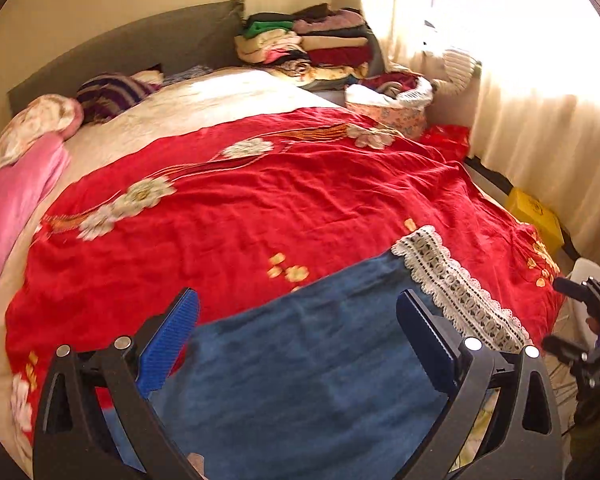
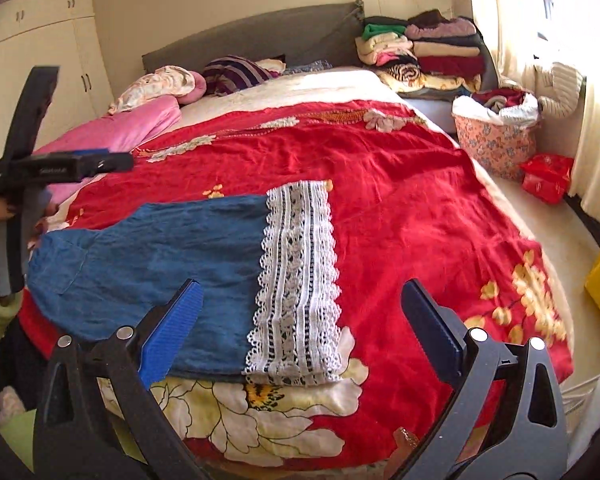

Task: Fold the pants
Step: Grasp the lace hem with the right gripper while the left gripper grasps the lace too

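Blue pants [image 2: 160, 264] with a white lace hem [image 2: 296, 280] lie flat on the red flowered bedspread [image 2: 400, 200], near the bed's front edge. In the left wrist view the pants [image 1: 300, 360] fill the lower middle, with the lace hem [image 1: 456, 284] at the right. My left gripper [image 1: 298, 344] is open and empty above the blue cloth. My right gripper [image 2: 300, 332] is open and empty above the lace hem end. The left gripper also shows in the right wrist view [image 2: 28, 172], and the right gripper shows at the right edge of the left wrist view [image 1: 588, 320].
Stacked folded clothes [image 2: 424, 48] sit at the bed's far right corner. A flowered laundry basket [image 2: 496, 136] stands beside the bed by the curtain. Pink bedding [image 2: 120, 128] and pillows lie at the far left. A yellow box [image 1: 536, 216] is on the floor at right.
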Demonstrator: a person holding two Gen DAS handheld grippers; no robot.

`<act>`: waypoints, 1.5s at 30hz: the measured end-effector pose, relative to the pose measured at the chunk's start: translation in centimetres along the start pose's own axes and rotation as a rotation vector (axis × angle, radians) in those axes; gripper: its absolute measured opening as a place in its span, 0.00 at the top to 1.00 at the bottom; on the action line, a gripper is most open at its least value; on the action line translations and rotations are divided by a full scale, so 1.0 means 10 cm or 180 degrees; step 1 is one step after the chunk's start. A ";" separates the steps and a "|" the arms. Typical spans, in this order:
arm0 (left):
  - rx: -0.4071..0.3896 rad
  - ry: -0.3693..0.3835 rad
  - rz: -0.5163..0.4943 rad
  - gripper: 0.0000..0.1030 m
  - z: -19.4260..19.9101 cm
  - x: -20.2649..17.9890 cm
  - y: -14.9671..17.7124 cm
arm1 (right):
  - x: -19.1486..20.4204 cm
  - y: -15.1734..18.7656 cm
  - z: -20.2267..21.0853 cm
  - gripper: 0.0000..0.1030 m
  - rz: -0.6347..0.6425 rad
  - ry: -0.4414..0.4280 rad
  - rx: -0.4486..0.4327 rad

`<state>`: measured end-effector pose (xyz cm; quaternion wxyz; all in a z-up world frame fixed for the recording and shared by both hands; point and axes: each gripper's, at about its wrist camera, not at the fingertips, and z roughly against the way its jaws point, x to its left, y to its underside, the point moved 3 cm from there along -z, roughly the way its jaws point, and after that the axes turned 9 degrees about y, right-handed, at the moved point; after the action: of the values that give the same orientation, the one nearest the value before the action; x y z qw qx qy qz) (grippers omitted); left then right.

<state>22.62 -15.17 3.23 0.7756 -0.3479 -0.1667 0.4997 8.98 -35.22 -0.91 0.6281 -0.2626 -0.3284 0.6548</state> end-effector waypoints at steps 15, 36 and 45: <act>0.0462 0.0605 -0.0380 0.06 -1.33 -0.50 -0.27 | 0.07 0.27 -0.38 0.09 -0.0212 -0.0216 0.0369; 0.0645 0.0813 -0.0423 0.81 -1.61 -0.71 -0.01 | 0.22 0.32 -0.56 0.79 -0.0269 -0.0570 0.0430; -0.0029 0.1461 0.0217 0.89 -0.93 -0.11 -0.04 | 0.75 -0.02 -0.02 0.83 0.0219 -0.0920 -0.0103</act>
<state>28.02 -19.69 -2.90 0.7742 -0.4613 0.0236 0.4326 8.73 -27.71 -0.41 0.5471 -0.1867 -0.4167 0.7016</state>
